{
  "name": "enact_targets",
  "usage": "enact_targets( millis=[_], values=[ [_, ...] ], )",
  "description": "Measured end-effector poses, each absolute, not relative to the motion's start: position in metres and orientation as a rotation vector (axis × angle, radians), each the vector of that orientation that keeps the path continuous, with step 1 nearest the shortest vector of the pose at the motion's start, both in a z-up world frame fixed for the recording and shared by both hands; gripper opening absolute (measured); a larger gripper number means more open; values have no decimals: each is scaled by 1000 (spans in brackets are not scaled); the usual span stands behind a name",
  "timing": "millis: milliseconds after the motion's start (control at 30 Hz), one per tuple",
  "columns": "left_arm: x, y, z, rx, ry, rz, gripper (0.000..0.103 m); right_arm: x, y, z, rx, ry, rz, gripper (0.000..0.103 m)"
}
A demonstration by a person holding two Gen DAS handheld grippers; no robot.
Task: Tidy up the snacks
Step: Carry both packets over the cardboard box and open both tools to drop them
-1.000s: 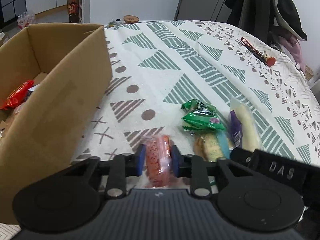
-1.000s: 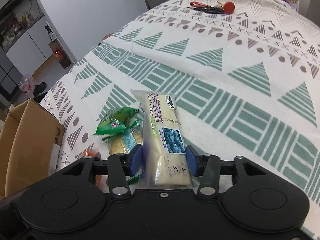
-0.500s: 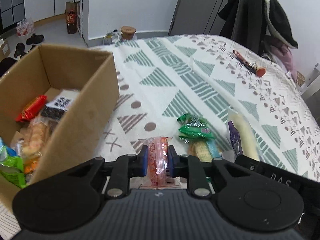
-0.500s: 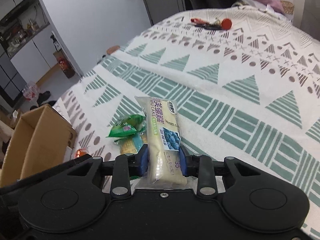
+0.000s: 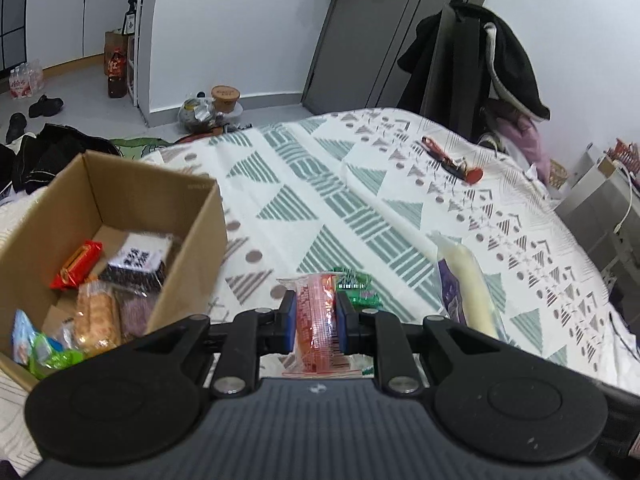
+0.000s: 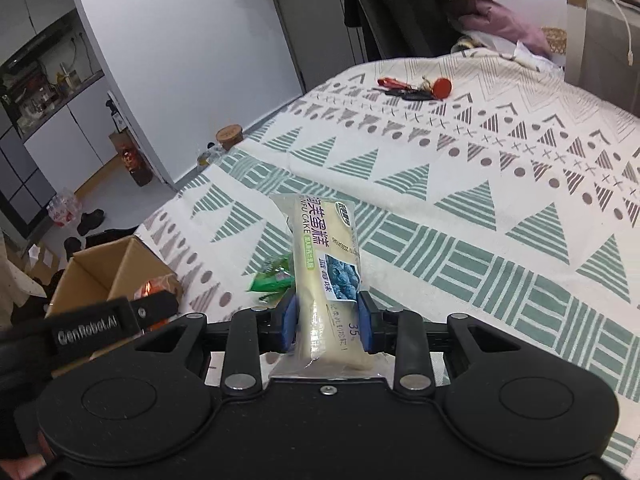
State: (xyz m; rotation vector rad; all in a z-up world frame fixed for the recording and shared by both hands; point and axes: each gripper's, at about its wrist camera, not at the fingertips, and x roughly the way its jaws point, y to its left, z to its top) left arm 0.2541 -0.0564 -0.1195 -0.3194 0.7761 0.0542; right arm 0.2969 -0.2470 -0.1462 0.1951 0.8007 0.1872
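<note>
My left gripper is shut on a red snack packet, held above the patterned cloth just right of the open cardboard box. The box holds several snacks, among them a red wrapper and a biscuit pack. My right gripper is shut on a pale blueberry cake pack, lifted off the cloth; the same cake pack shows at the right of the left wrist view. A green snack packet lies on the cloth between the two grippers, partly hidden behind them.
A bunch of keys with a red tag lies far back on the patterned cloth. Dark clothes hang on a rack behind the bed. Shoes, bottles and clutter sit on the floor at the left. The left gripper body shows near the box.
Both grippers closed on their packs and rose from the cloth. The left one lifted the red packet, so the box's inside came into view. The right one lifted the cake pack.
</note>
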Motion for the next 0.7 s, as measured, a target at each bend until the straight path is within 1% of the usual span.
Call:
enact_targets(
  millis=[200, 433, 700],
  values=[
    [245, -44, -103, -306, 728, 49, 19, 282, -233, -130, 207, 768, 200, 30],
    [238, -22, -91, -330, 731, 67, 18, 270, -216, -109, 229, 732, 225, 30],
    [225, 10, -61, -339, 714, 92, 18, 263, -194, -85, 257, 696, 257, 30]
  ],
)
